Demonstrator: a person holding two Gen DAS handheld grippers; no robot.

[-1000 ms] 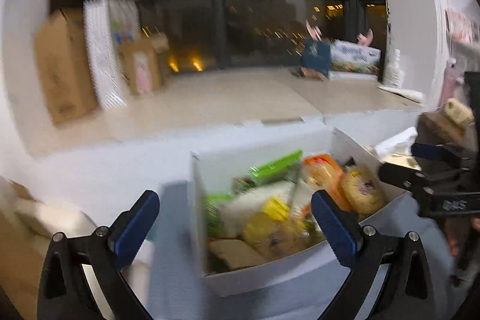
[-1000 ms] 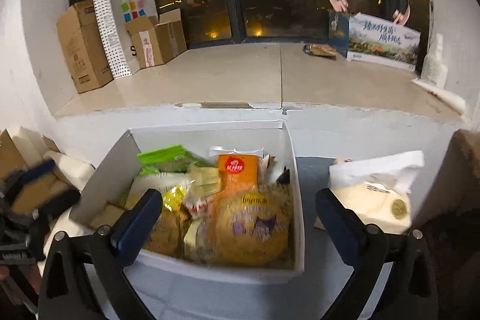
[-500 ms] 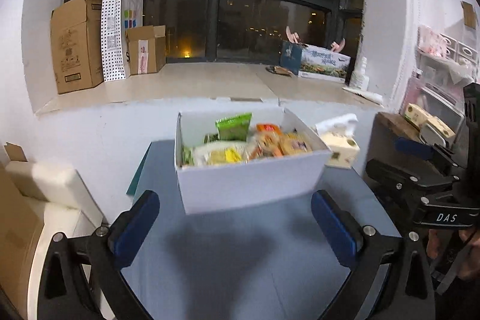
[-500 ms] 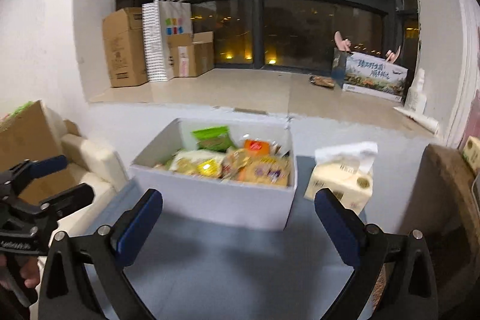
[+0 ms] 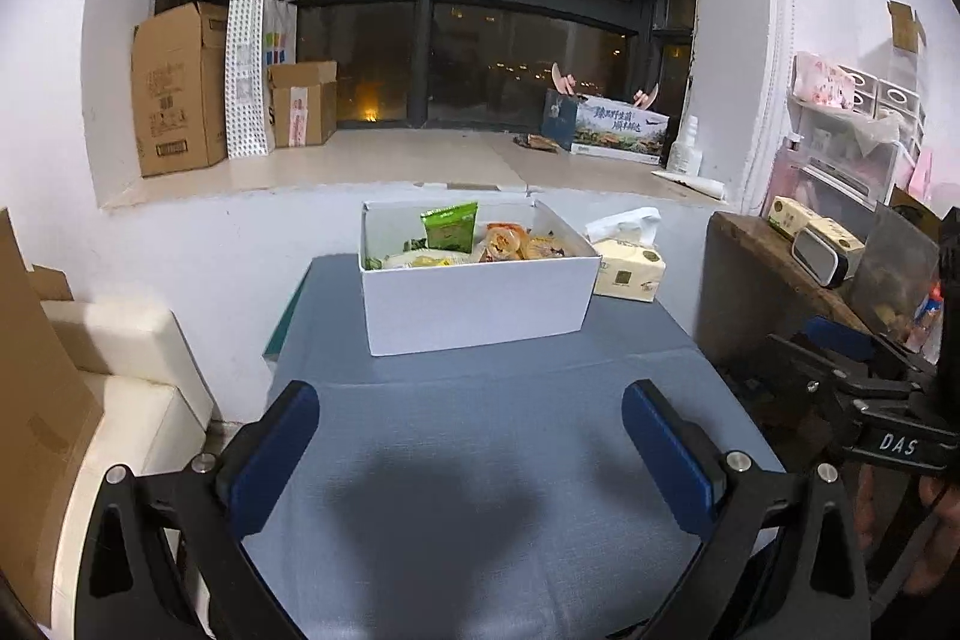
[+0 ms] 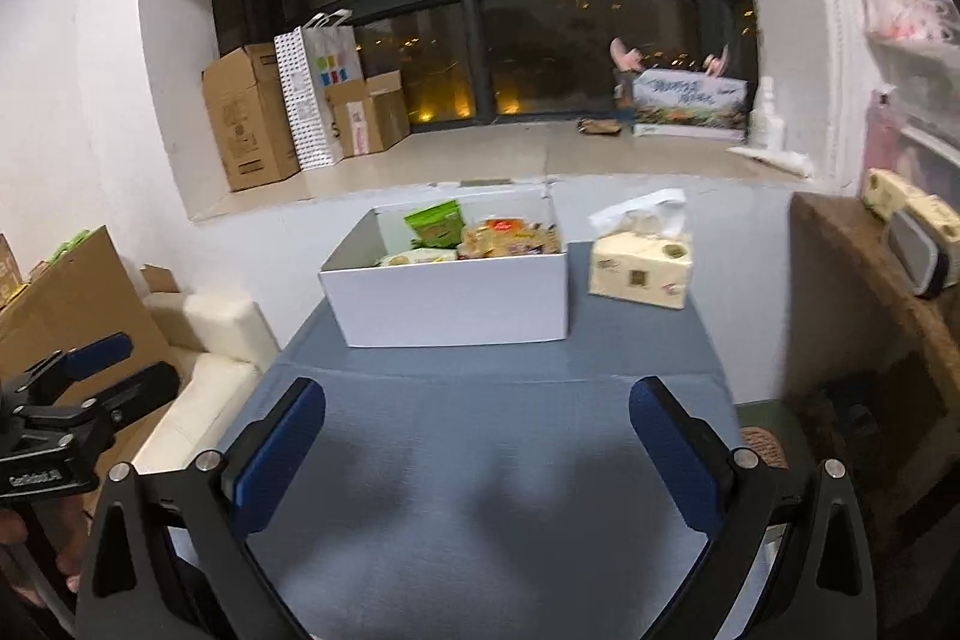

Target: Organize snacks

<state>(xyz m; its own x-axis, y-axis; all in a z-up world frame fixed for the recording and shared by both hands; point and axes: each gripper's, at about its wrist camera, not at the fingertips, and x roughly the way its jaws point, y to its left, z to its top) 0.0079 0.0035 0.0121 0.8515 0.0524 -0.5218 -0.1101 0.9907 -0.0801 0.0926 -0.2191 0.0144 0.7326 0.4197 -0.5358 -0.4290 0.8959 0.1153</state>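
A white cardboard box [image 5: 474, 301] [image 6: 456, 301] stands at the far end of a grey-blue table [image 5: 480, 460] [image 6: 480, 460]. It holds several snack packets, with a green packet [image 5: 449, 226] [image 6: 435, 222] upright at the back and orange and yellow packets [image 5: 516, 244] [image 6: 510, 238] beside it. My left gripper [image 5: 471, 451] is open and empty, well short of the box. My right gripper [image 6: 477, 454] is also open and empty, at about the same distance. Each gripper shows at the edge of the other's view, the right one [image 5: 852, 376] and the left one [image 6: 78, 388].
A tissue pack [image 5: 627, 262] [image 6: 642, 262] sits right of the box. A wooden shelf [image 5: 774, 250] with small items stands to the right. Cream cushions [image 5: 120, 370] and cardboard lie to the left. Boxes and a paper bag [image 5: 252, 76] stand on the window ledge behind.
Both grippers have pulled back and up from right over the box. The box now sits far ahead and the bare table fills the foreground. Both stayed open.
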